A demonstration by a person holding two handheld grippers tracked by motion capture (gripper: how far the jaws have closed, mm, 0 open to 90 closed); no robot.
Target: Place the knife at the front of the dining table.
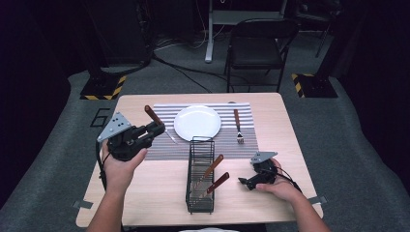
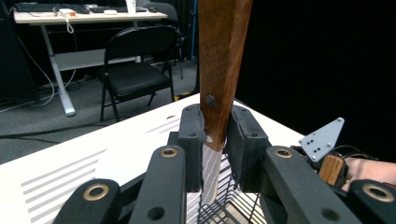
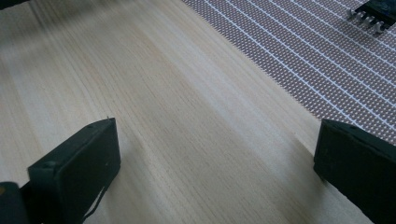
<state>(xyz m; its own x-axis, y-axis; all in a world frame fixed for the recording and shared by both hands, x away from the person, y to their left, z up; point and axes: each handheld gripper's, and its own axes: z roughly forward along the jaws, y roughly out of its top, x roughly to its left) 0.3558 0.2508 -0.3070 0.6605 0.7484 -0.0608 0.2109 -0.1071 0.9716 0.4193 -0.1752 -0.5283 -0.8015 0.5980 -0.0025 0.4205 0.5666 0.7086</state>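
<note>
Place setting in progress. A white plate (image 1: pixel 197 122) sits at the centre of the striped placemat (image 1: pixel 241 145), and a wooden-handled fork (image 1: pixel 238 126) lies on the mat just to the plate's right, tines toward the person. Those two items appear placed. The spot on the mat left of the plate is not yet filled.

The left gripper (image 1: pixel 155 129) is clamped on a wooden-handled knife (image 1: pixel 158 123). In the left gripper view the pads press on the lower end of the handle (image 2: pixel 219 60) where it meets the blade, handle rising upward and the serrated blade (image 2: pixel 211 173) hanging below the jaws. In the high view the knife is held clear of the table, over the left edge of the placemat and near the plate's left side, blade end pointing down toward the mat.

A black wire cutlery basket (image 1: pixel 200 174) stands on the wooden table (image 1: pixel 154 193) in front of the mat. Two more wooden-handled utensils (image 1: pixel 212 176) lean in it; which kind they are cannot be told from here.

Judgement: roughly halfway. Remaining work is to lay the knife beside the plate, then perhaps deal with the basket's contents.

Pose: left forearm enters from below, hand raised, gripper pointing toward the plate. The right gripper (image 1: pixel 246 182) rests low on the table right of the basket, jaws spread wide with nothing between them, as the right gripper view shows bare wood between its pads.
</note>
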